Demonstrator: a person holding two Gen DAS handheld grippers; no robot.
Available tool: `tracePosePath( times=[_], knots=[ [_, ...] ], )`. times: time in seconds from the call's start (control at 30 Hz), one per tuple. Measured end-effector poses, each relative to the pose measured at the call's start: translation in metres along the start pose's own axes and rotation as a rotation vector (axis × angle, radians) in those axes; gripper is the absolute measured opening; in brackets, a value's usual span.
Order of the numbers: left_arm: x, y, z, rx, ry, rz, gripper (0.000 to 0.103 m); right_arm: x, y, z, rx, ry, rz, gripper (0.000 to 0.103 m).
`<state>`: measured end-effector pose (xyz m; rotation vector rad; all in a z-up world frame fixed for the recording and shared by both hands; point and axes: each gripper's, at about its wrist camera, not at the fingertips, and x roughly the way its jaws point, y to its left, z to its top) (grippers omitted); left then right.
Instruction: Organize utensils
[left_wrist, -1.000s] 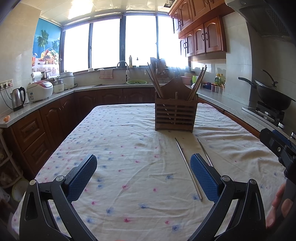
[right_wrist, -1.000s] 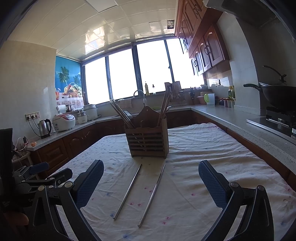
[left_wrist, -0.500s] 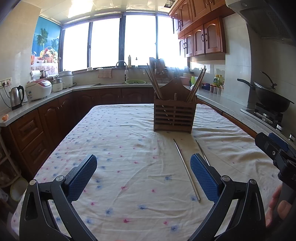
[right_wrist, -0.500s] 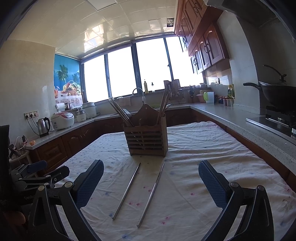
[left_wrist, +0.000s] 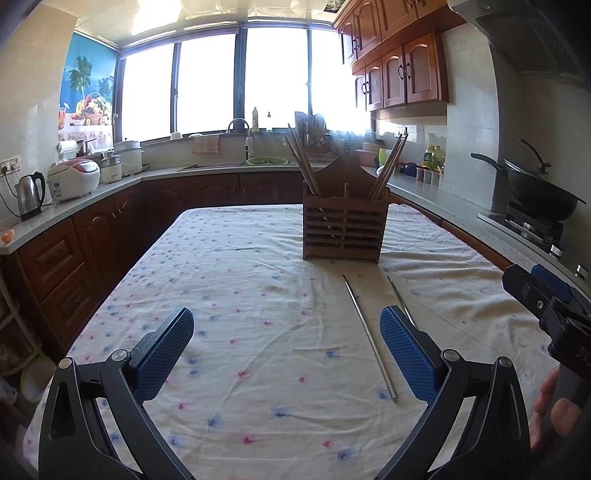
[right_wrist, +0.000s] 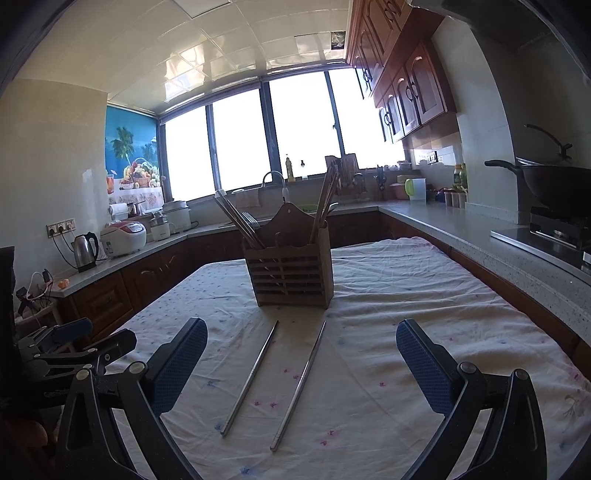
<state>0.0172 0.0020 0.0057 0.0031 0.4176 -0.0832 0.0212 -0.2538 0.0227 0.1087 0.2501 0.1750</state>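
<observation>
Two metal chopsticks lie on the flowered tablecloth in front of a wooden utensil holder (left_wrist: 345, 230) (right_wrist: 290, 273) that has wooden chopsticks standing in both its compartments. The left chopstick (left_wrist: 369, 336) (right_wrist: 251, 374) and the right chopstick (left_wrist: 400, 301) (right_wrist: 299, 384) lie side by side, apart. My left gripper (left_wrist: 286, 354) is open and empty above the cloth, left of the chopsticks. My right gripper (right_wrist: 301, 363) is open and empty, with both chopsticks between its blue pads. The right gripper also shows at the right edge of the left wrist view (left_wrist: 546, 306).
The table (left_wrist: 221, 258) stands in a kitchen with counters on three sides. A kettle (left_wrist: 29, 194) and rice cooker (left_wrist: 75, 179) stand on the left counter, a wok (left_wrist: 539, 192) on the stove at right. The left gripper shows at the left edge of the right wrist view (right_wrist: 74, 347).
Both views have shifted slightly. The holder and chopsticks sit a little lower and nearer in the right wrist view. Both grippers stay open.
</observation>
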Motion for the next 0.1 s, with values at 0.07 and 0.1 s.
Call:
tracePosePath(
  times=[0.07,0.1],
  knots=[
    [0.0011,-0.0006,0.0006,0.002,0.004,-0.002,0.103,0.0011,-0.0003,0.0004,0.001,0.004,0.0,0.103],
    [0.0021,-0.0009,0.0007,0.003,0.008,-0.004,0.103,0.0017,-0.0006,0.0005,0.002,0.006,0.001,0.103]
  ],
)
